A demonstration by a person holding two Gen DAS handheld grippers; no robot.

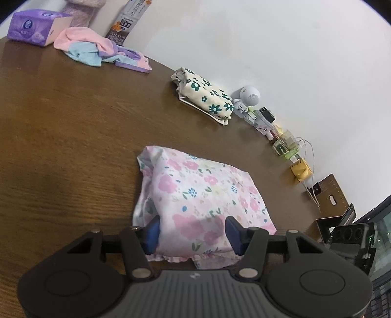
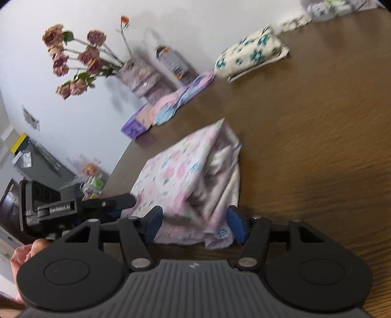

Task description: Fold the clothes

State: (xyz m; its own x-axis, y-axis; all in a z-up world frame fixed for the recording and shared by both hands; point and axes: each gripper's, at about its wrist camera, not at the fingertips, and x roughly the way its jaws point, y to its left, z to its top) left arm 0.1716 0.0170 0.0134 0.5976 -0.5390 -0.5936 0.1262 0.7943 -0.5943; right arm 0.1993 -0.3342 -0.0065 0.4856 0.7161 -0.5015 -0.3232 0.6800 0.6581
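Observation:
A folded pink floral garment (image 1: pixel 200 193) lies on the brown wooden table (image 1: pixel 61 137). My left gripper (image 1: pixel 193 231) is open, its blue pads (image 1: pixel 152 232) standing either side of the bundle's near edge without pinching it. In the right wrist view the same garment (image 2: pixel 180 171) shows its layered, looser side. My right gripper (image 2: pixel 195 223) is open too, with that cloth's near corner lying between its fingers. The left gripper (image 2: pixel 114 206) reaches to the garment's left edge there, and the right gripper's body (image 1: pixel 352 236) shows at the right of the left wrist view.
A folded cream garment with green flowers (image 1: pixel 205 96) (image 2: pixel 249 51) and a crumpled pink, blue and purple garment (image 1: pixel 97 50) (image 2: pixel 171 105) lie near the wall. A purple tissue box (image 1: pixel 36 25), a carton (image 1: pixel 128 20), a flower vase (image 2: pixel 139 73), a figurine (image 1: pixel 246 97) and small bottles (image 1: pixel 284 144) line the wall. A hand (image 2: pixel 22 254) holds the left gripper.

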